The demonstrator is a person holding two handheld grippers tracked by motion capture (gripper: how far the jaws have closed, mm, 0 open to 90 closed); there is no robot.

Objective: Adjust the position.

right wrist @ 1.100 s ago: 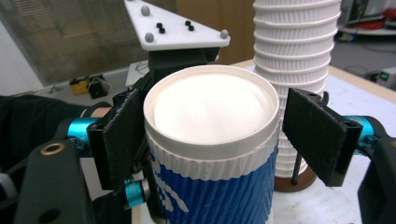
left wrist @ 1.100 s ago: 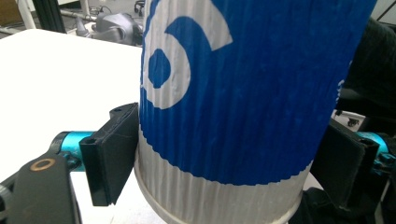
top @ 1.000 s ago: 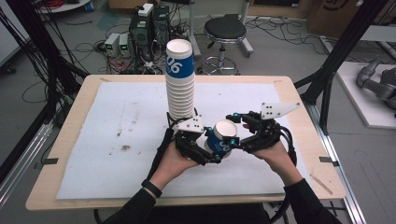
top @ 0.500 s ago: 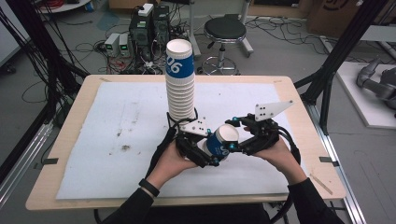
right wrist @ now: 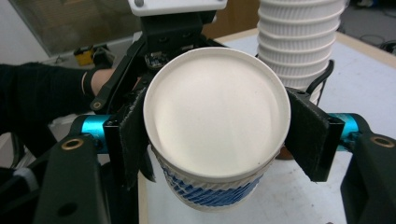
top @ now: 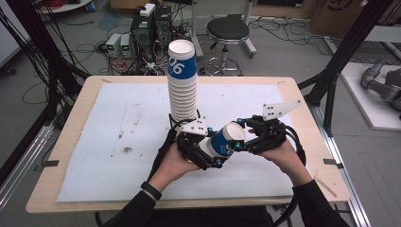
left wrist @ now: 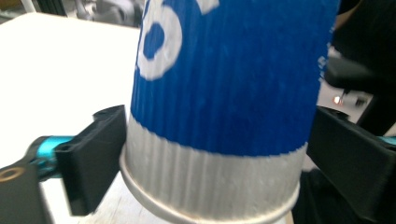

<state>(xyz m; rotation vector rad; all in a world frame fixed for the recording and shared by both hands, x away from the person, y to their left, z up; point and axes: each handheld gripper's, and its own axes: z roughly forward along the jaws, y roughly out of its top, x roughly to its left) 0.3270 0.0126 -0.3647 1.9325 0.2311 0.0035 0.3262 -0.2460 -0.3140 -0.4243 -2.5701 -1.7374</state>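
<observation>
We hold one blue-banded paper cup (top: pixel 224 142) between both tools, lifted above the near middle of the white sheet (top: pixel 118 123) that covers the table (top: pixel 302 113). Our left gripper (top: pixel 210 158) pinches the cup's lower white body, its jaws pressed against either side. Our right gripper (top: pixel 239 137) clamps the cup near its rim, one black pad on each side; the cup's open mouth faces that gripper's camera. The cup lies tilted, mouth toward the right. Just beyond the left gripper, on the far side, stands the tall stack of paper cups (top: pixel 183 85), upright on the sheet.
</observation>
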